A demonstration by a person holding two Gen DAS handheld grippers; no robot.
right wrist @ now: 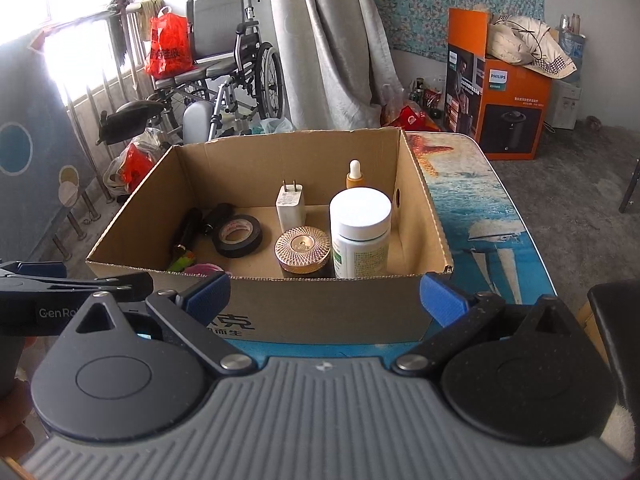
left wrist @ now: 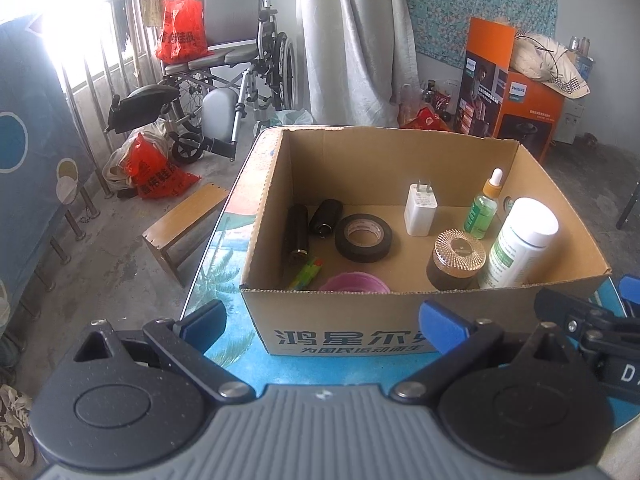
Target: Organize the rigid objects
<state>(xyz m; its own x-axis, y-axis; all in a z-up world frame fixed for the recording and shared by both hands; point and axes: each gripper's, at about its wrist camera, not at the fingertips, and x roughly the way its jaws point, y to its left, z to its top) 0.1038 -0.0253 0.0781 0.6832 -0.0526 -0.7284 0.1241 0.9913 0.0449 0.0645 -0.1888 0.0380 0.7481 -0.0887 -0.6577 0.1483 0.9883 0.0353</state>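
A cardboard box (left wrist: 352, 320) (right wrist: 328, 304) stands on the table. Inside are two black cylinders (left wrist: 296, 232), a black tape roll (left wrist: 363, 237) (right wrist: 239, 236), a white charger plug (left wrist: 420, 210) (right wrist: 290, 202), a green dropper bottle (left wrist: 484, 208), a white-capped bottle (left wrist: 520, 244) (right wrist: 360, 232), a jar with a gold lid (left wrist: 458, 258) (right wrist: 304, 250), a pink lid (left wrist: 354, 282) and a green-yellow item (left wrist: 306, 274). My left gripper (left wrist: 322, 326) is open and empty in front of the box. My right gripper (right wrist: 326, 300) is open and empty at the box's near wall.
The table (right wrist: 480, 216) has a sea-print cover. A wooden stool (left wrist: 184, 224) stands on the floor at left, a wheelchair (left wrist: 236, 64) and red bags behind it. An orange Philips carton (right wrist: 508, 104) stands at back right.
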